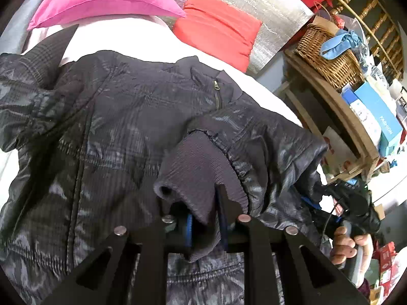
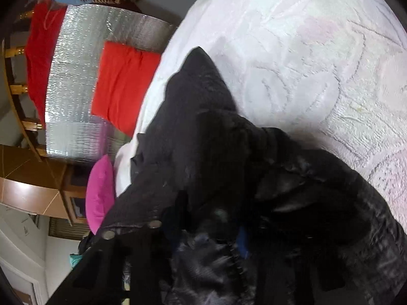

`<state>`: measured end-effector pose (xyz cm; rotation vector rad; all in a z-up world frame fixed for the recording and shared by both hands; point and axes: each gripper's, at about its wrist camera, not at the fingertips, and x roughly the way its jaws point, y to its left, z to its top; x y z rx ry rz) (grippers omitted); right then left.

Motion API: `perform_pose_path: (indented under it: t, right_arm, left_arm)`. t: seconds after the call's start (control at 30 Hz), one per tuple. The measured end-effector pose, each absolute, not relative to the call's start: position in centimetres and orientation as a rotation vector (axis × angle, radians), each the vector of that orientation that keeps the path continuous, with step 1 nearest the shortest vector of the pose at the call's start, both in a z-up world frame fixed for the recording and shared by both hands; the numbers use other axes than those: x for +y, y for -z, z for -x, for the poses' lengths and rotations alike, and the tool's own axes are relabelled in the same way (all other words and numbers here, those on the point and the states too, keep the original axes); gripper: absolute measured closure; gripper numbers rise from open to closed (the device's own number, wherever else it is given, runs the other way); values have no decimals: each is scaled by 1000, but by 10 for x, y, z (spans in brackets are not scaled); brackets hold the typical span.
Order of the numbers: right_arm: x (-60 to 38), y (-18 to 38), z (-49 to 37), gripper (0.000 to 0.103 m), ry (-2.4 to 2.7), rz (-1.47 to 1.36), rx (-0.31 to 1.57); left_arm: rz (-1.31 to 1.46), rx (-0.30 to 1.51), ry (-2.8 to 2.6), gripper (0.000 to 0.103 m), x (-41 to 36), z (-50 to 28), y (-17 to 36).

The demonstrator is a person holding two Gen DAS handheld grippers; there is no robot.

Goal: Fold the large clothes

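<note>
A dark shiny padded jacket (image 1: 114, 132) lies front-up on the white bed (image 1: 142, 43), collar and zip (image 1: 217, 90) toward the pillows. My left gripper (image 1: 203, 218) is shut on the ribbed knit cuff (image 1: 201, 167) of the right-hand sleeve, held over the jacket's body. In the right wrist view my right gripper (image 2: 203, 241) is buried in dark jacket fabric (image 2: 229, 178) lifted over the bedspread (image 2: 318, 63); its fingertips are hidden, and the cloth seems pinched between them. The hand with that gripper (image 1: 353, 239) shows at the right of the left wrist view.
A pink pillow (image 1: 101, 0) and a red pillow (image 1: 218, 28) lie at the bed's head against a silver quilted panel (image 1: 267, 7). A wooden shelf (image 1: 338, 117) with a wicker basket (image 1: 328, 56) and boxes stands right of the bed.
</note>
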<state>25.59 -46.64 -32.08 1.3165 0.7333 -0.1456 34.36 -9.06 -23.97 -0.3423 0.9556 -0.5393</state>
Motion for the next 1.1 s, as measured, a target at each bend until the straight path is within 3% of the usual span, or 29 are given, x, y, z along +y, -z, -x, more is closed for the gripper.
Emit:
perform_pose_path:
  t: [0.13, 0.43, 1.1]
  right_arm:
    - [-466, 311, -250, 78, 169, -1276, 717]
    - [-467, 293, -247, 78, 200, -1182, 732]
    - [-455, 306, -253, 79, 172, -1159, 818]
  left_arm:
    - [327, 916, 551, 90, -88, -345, 231]
    - [329, 799, 473, 90, -42, -363, 198]
    - [382, 804, 407, 90, -18, -378, 206]
